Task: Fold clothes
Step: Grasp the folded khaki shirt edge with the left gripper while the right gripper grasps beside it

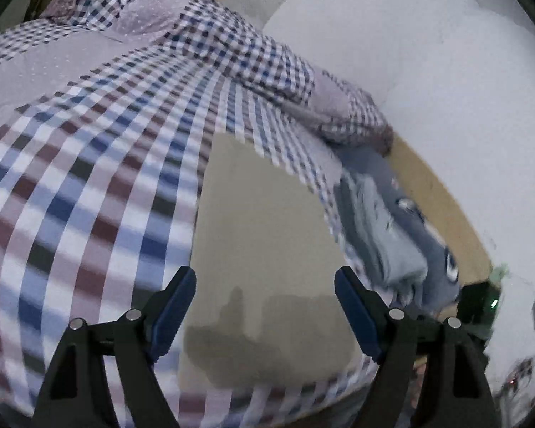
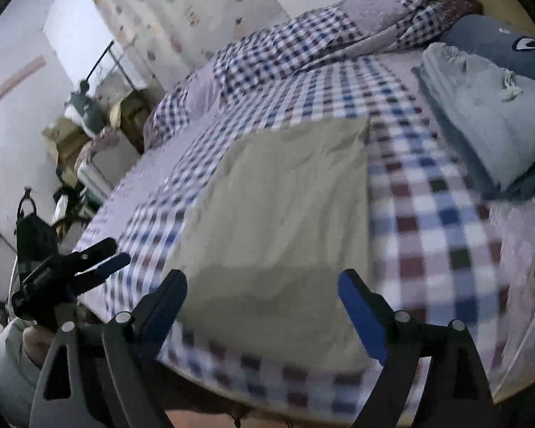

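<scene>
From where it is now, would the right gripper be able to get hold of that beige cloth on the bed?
Probably yes. The right gripper hangs open just over the near edge of the beige cloth, which lies flat on the checked bedspread, and nothing lies between them. The folded clothes sit off to the side.

A home bedroom: a bed spread with a checked sheet (image 2: 428, 192), a bunched patchwork duvet (image 2: 303, 35) at its far side, folded clothes (image 2: 488, 114) stacked near the edge, a patterned curtain (image 2: 182, 3) and cluttered boxes (image 2: 67, 142) against pale walls.
</scene>
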`<state>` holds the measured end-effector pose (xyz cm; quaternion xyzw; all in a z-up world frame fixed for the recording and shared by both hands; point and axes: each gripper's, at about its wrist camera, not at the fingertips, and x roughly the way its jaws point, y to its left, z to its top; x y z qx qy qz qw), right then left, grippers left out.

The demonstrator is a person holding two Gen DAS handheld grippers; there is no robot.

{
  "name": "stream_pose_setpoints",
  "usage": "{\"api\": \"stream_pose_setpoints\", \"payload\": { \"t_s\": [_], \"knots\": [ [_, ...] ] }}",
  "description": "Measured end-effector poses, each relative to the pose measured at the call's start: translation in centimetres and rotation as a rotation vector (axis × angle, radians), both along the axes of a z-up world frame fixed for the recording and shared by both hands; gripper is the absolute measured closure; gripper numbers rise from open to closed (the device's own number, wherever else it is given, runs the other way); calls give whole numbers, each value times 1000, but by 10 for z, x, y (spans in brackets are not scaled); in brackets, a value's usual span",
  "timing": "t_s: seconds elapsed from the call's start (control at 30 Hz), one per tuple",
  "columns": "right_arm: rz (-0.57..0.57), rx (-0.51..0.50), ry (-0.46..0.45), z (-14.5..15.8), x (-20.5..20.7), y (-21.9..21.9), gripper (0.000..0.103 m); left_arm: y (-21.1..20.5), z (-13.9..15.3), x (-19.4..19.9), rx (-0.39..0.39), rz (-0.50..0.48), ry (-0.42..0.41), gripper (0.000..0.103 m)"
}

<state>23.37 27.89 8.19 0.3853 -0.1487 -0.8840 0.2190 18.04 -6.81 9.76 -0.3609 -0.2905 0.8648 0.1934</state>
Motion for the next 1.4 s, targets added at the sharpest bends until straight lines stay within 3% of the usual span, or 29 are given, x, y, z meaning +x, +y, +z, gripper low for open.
{"api": "stream_pose_setpoints", "payload": {
  "t_s": [0.13, 0.27, 0.63, 0.93, 1.23, 1.4],
  "knots": [
    [-17, -29, 5, 7, -45, 16, 13, -14, -9, -53, 84, 6, -7, 17],
    [4, -110, -30, -1, -100, 30, 12, -23, -31, -111, 161, -9, -92, 16],
    [35, -306, -154, -39, -230, 67, 12, -14, -74, -230, 200, -133, -175, 16],
    [44, -370, -242, -70, -281, 82, 12, -2, -90, -278, 159, -158, -187, 16],
    [88, -239, -331, -93, -315, 61, 12, 20, -90, -291, 80, -259, -156, 16],
    [130, -240, -335, -94, -325, 45, 1, 25, -90, -297, 87, -302, -156, 16]
  ]
}}
